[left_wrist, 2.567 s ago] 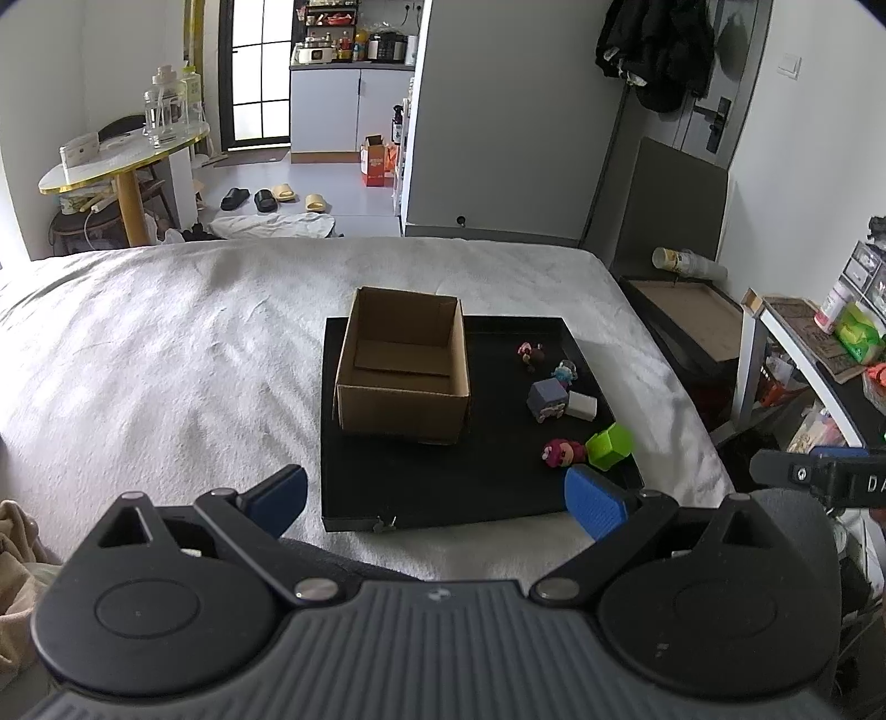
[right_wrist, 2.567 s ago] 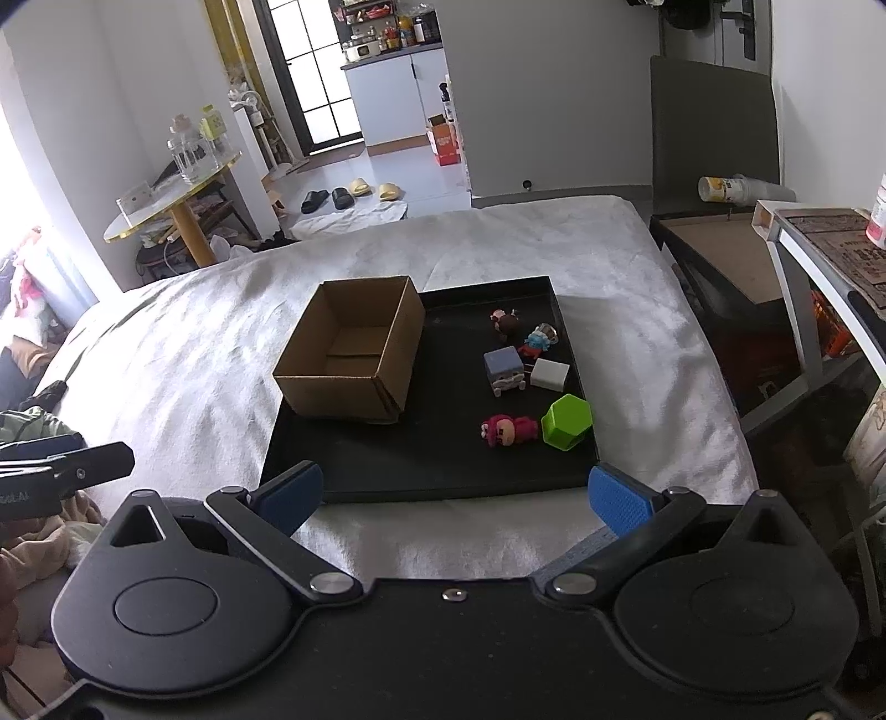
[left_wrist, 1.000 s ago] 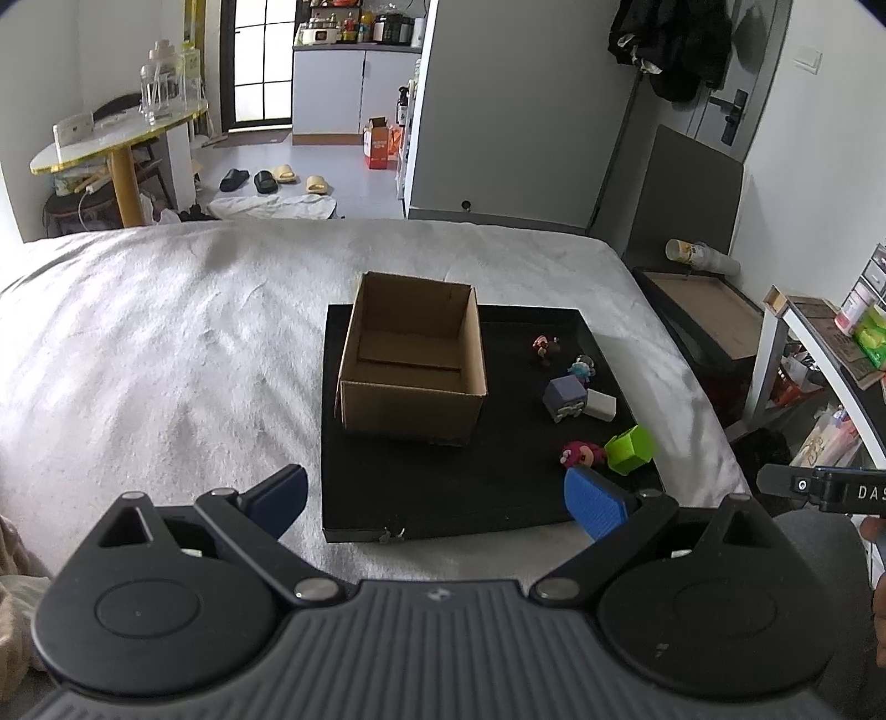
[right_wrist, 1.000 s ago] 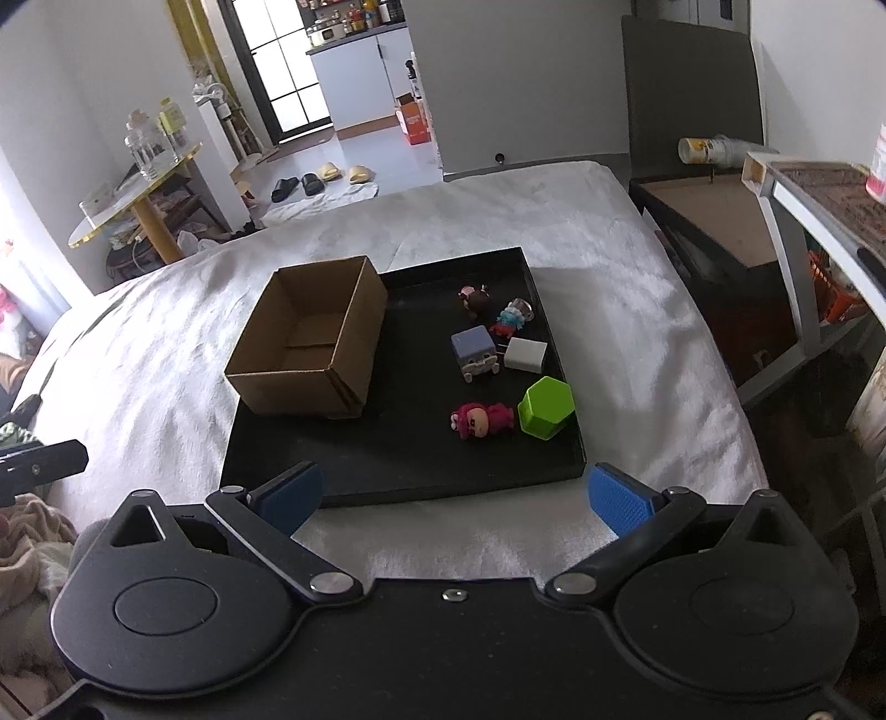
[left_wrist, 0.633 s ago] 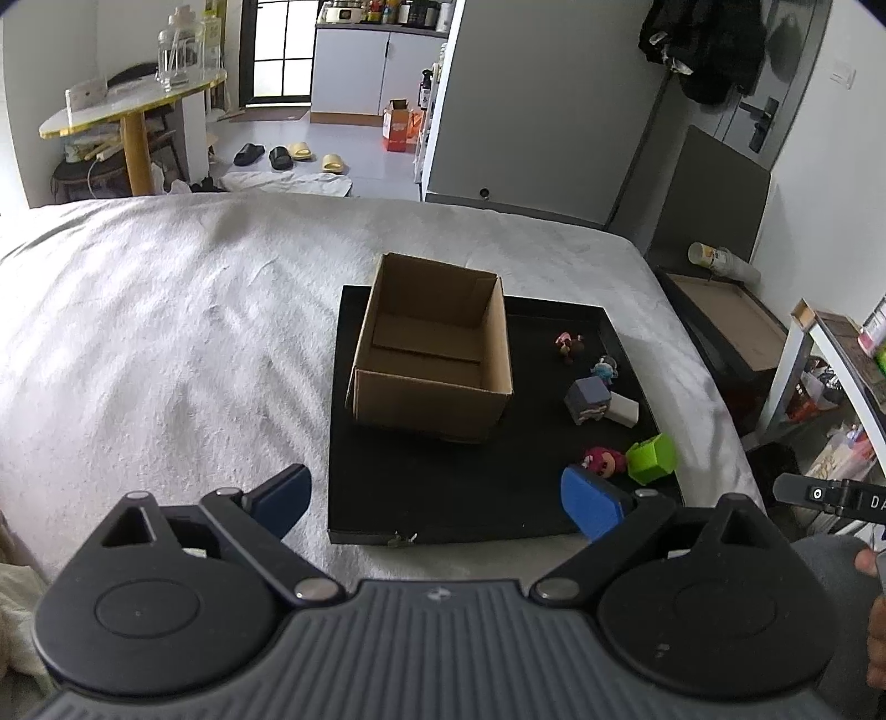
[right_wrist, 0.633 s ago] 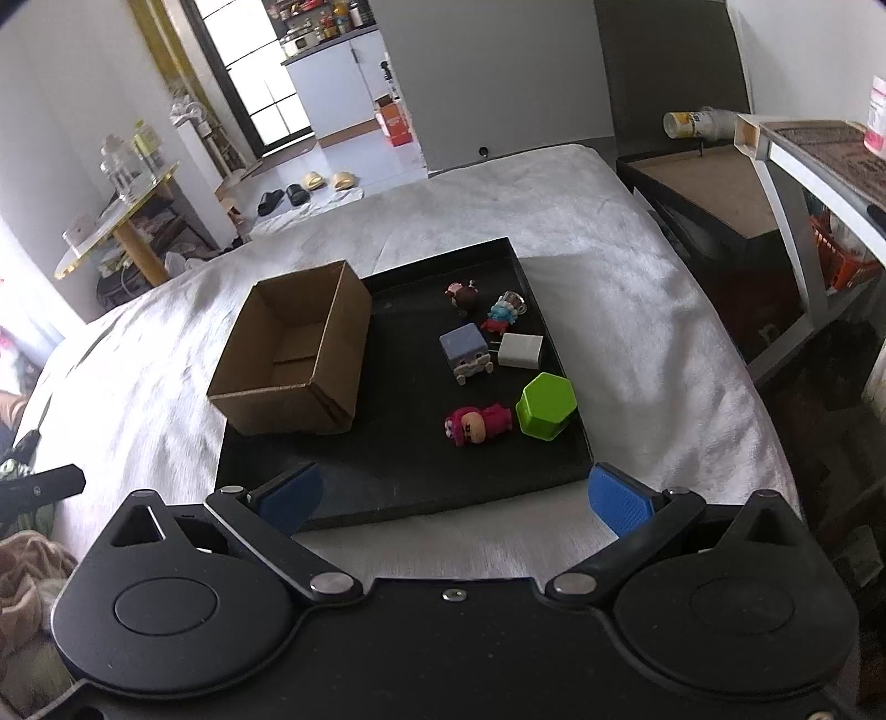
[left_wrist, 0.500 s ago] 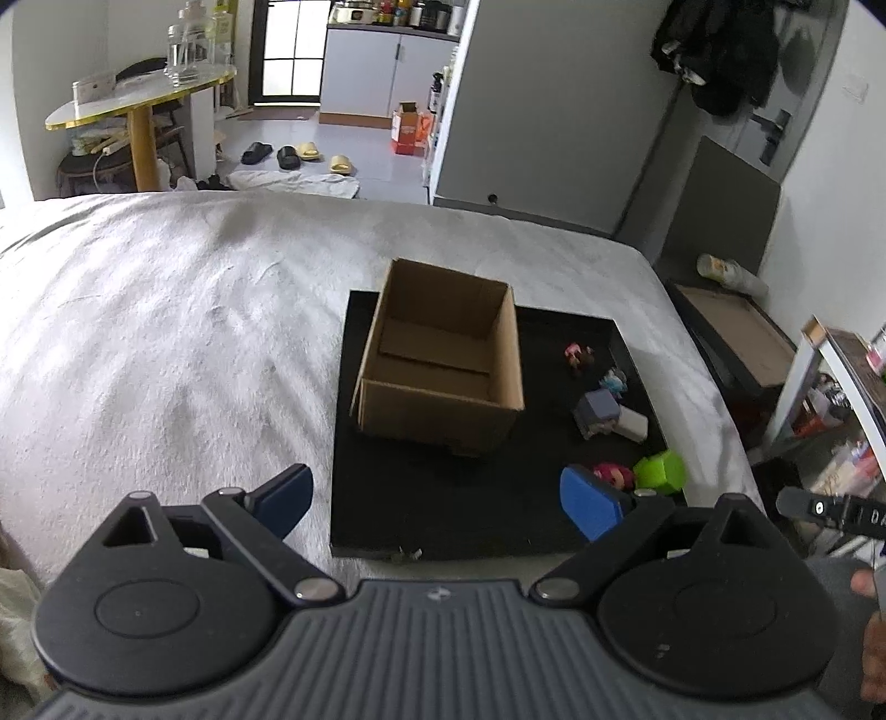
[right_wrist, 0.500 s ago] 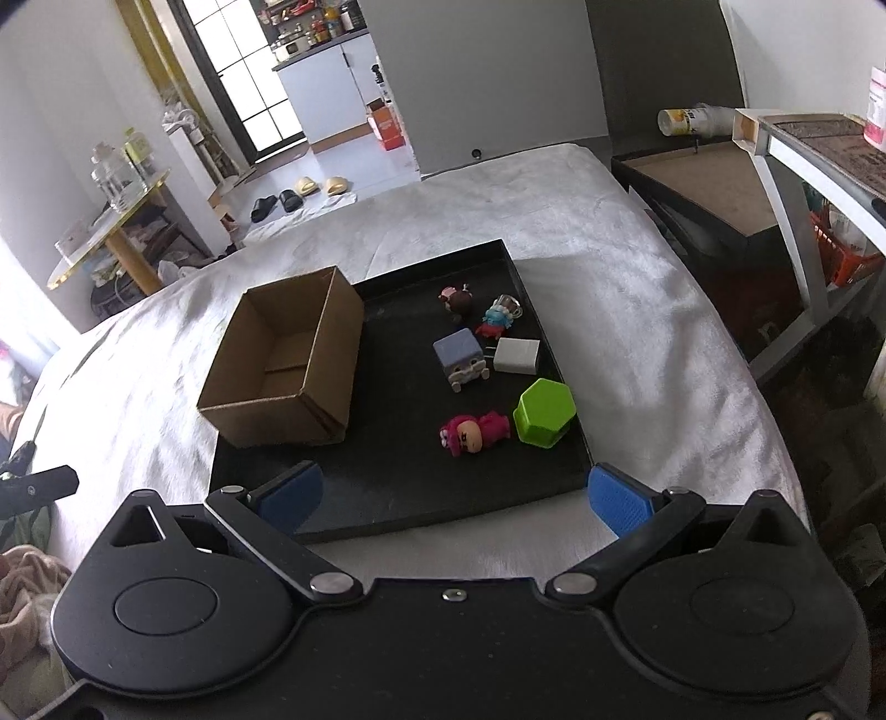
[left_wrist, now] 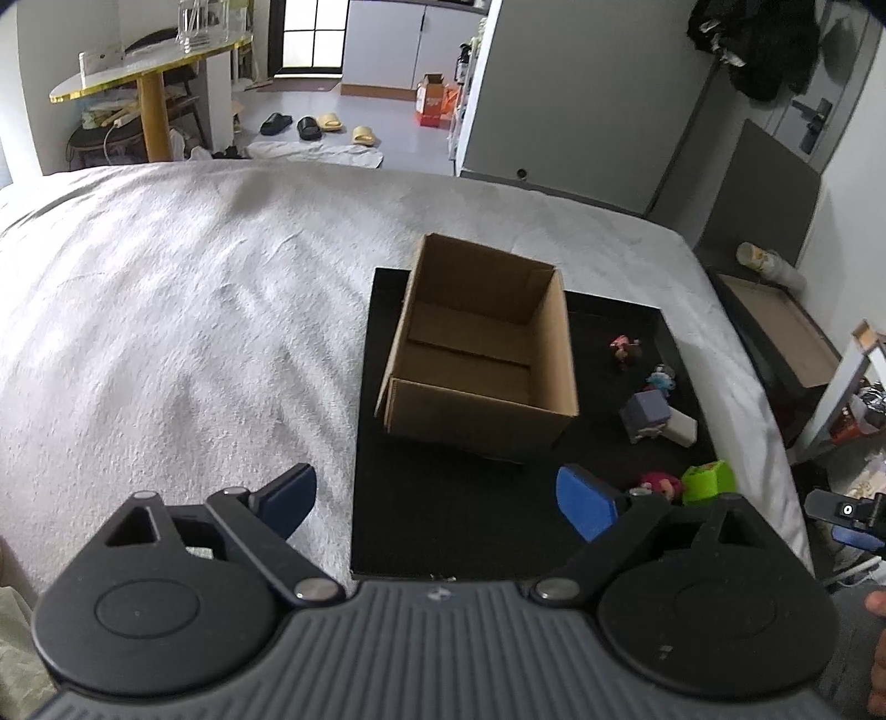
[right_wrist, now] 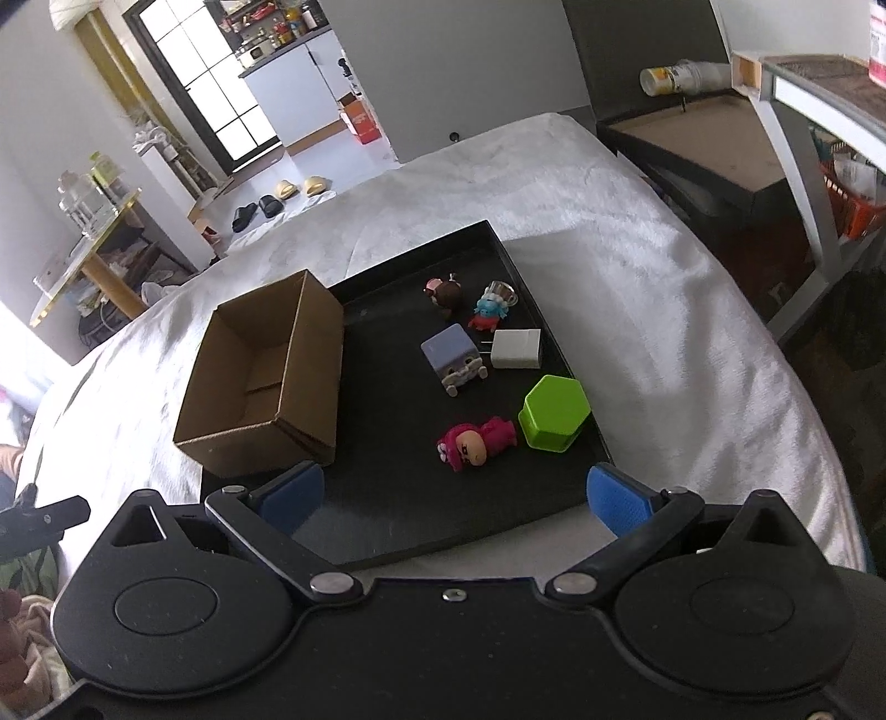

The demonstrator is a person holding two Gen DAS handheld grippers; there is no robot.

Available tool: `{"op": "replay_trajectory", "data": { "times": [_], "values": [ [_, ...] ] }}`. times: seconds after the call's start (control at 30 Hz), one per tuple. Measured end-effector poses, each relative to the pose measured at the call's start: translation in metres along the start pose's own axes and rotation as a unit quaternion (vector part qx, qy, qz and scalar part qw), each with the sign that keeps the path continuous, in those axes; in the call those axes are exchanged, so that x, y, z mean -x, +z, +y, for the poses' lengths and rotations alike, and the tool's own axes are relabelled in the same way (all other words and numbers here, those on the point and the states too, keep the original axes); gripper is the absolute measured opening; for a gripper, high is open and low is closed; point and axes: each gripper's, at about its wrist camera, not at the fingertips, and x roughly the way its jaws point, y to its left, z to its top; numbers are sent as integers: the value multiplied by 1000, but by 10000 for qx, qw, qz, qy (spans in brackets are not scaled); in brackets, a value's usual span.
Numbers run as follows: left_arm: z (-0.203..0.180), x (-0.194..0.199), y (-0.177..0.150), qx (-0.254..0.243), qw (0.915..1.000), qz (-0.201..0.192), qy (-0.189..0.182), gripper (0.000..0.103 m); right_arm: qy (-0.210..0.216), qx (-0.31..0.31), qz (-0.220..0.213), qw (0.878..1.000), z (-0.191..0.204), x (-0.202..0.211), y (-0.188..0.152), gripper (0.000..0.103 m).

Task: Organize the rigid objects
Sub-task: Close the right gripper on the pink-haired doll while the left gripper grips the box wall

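Both tools lower, nearer tray (right_wrist: 387,531); left tool (left_wrist: 437,495) closing, empty.

This is a lived-in home, a small flat. Straight ahead of the tongs spreads a bed under a white blanket (left_wrist: 210,310). Beyond its far edge, slippers (left_wrist: 315,123) lie on a pale floor before white kitchen cabinets (right_wrist: 293,61) by a dark-framed window. Far left of the tongs stands a round gold-rimmed table (left_wrist: 149,66); far right, dark coats (left_wrist: 769,50) hang near a door.
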Motion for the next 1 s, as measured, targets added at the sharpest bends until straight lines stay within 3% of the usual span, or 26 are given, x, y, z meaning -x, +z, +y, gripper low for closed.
{"op": "replay_trajectory", "data": {
  "times": [0.33, 0.6, 1.0],
  "values": [
    [10, -44, 16, 213, 9993, 245, 203, 73, 72, -396, 227, 9989, -10, -45, 9, 91],
    [25, -82, 32, 501, 9974, 387, 340, 62, 224, -882, 636, 9938, -24, -89, 15, 76],
    [40, -132, 51, 732, 9947, 572, 440, 50, 272, -1155, 907, 9888, -25, -140, 20, 74]
  ]
}}
